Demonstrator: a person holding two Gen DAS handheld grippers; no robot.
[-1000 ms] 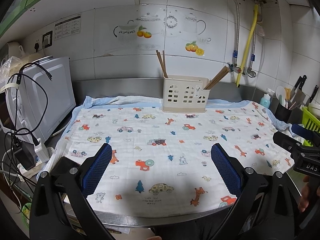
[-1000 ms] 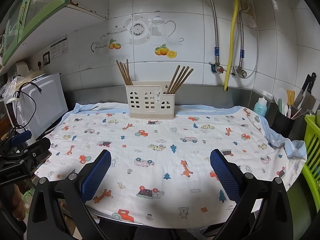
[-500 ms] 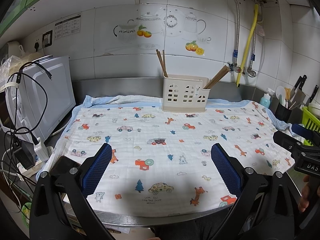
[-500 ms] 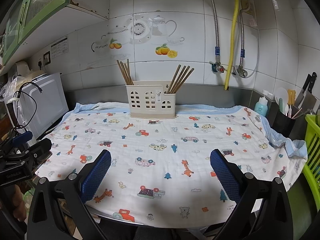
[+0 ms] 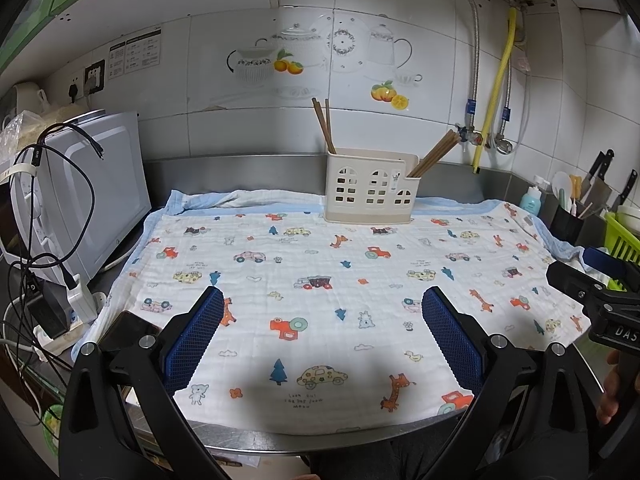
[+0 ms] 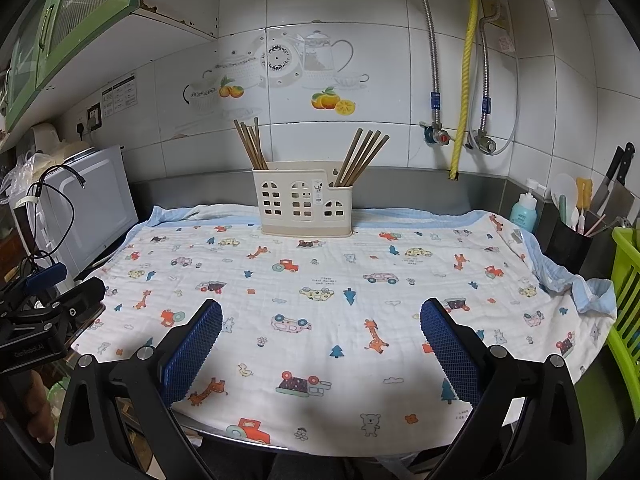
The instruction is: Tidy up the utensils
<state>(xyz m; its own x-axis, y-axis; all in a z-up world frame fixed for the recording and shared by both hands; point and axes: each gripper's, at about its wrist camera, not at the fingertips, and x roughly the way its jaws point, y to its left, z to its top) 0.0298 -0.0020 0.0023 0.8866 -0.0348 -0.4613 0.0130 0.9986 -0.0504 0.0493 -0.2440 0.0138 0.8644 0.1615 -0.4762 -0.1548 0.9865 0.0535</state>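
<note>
A cream utensil holder (image 5: 370, 186) stands at the back of the counter on a patterned cloth (image 5: 320, 280); it also shows in the right wrist view (image 6: 306, 200). Brown chopsticks lean out of its left end (image 6: 250, 144) and its right end (image 6: 362, 156). My left gripper (image 5: 324, 336) is open and empty, low over the cloth's front edge. My right gripper (image 6: 320, 344) is open and empty, also near the front edge. Each gripper shows at the side of the other's view: the right one (image 5: 596, 280), the left one (image 6: 44, 300).
A white microwave (image 5: 80, 184) with cables stands at the left. A black pot of utensils (image 6: 570, 240), knives (image 6: 618, 184), a blue bottle (image 6: 524, 208) and a green basket (image 6: 626, 292) stand at the right. Pipes (image 6: 464, 80) run down the tiled wall.
</note>
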